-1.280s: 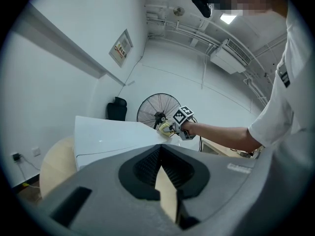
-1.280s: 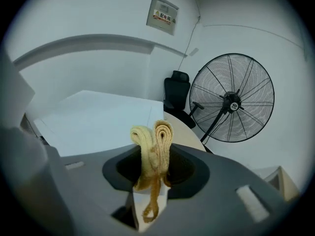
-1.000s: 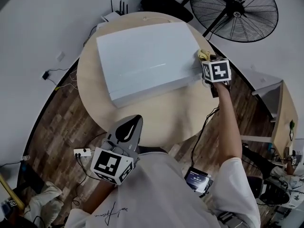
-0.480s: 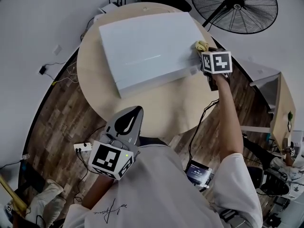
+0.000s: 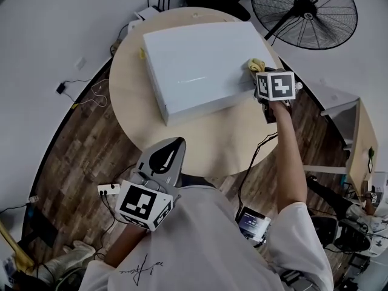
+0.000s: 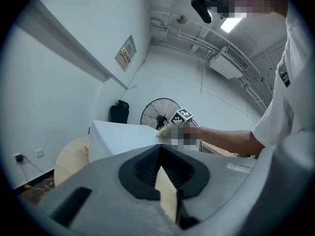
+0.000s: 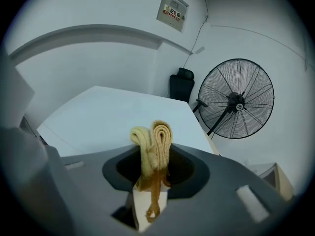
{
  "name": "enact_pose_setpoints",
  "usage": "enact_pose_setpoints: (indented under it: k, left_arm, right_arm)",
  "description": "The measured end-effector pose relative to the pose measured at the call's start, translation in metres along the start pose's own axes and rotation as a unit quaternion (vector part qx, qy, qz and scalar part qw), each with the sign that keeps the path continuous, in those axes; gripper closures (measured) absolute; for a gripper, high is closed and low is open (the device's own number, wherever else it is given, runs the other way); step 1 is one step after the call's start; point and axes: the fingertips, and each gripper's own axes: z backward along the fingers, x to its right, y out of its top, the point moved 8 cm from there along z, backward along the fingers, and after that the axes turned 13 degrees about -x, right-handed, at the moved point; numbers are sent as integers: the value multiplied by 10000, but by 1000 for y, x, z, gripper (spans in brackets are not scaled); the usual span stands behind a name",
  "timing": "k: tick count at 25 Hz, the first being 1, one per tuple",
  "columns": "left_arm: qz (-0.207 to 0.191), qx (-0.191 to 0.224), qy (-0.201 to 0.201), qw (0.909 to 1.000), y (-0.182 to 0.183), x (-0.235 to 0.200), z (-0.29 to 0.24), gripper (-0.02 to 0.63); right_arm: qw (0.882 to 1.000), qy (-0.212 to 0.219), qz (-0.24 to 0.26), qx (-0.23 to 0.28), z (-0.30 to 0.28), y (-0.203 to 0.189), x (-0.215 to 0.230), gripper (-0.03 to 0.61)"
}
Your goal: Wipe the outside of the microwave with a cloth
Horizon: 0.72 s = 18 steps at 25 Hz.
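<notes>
Right gripper (image 7: 153, 157): we see its jaws closed on the yellow cloth (image 7: 156, 136), at the top right edge of the microwave (image 5: 200, 59).
Left gripper (image 6: 160, 152): jaws together, empty, well apart from it.
Around: round table (image 5: 212, 139) beneath; fan (image 5: 303, 11) beyond the right fingers.

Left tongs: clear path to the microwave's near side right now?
Probably yes. The left tongs sit shut and empty at the table's near edge, with only bare table between them and the microwave.

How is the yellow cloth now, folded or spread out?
Folded: in the right gripper view the cloth stands bunched in thick folds, pinched in the right gripper, near the microwave.
</notes>
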Motion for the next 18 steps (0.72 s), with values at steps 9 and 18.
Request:
enact_pose_setpoints:
  k: [9, 18]
  left_arm:
    - [13, 118, 19, 9999, -4, -16, 24, 624]
    - [36, 196, 16, 9998, -3, -19, 34, 624]
  right_arm:
    - [9996, 222, -60, 164, 11, 5, -58, 446]
    - [9986, 467, 97, 217, 22, 9, -98, 446]
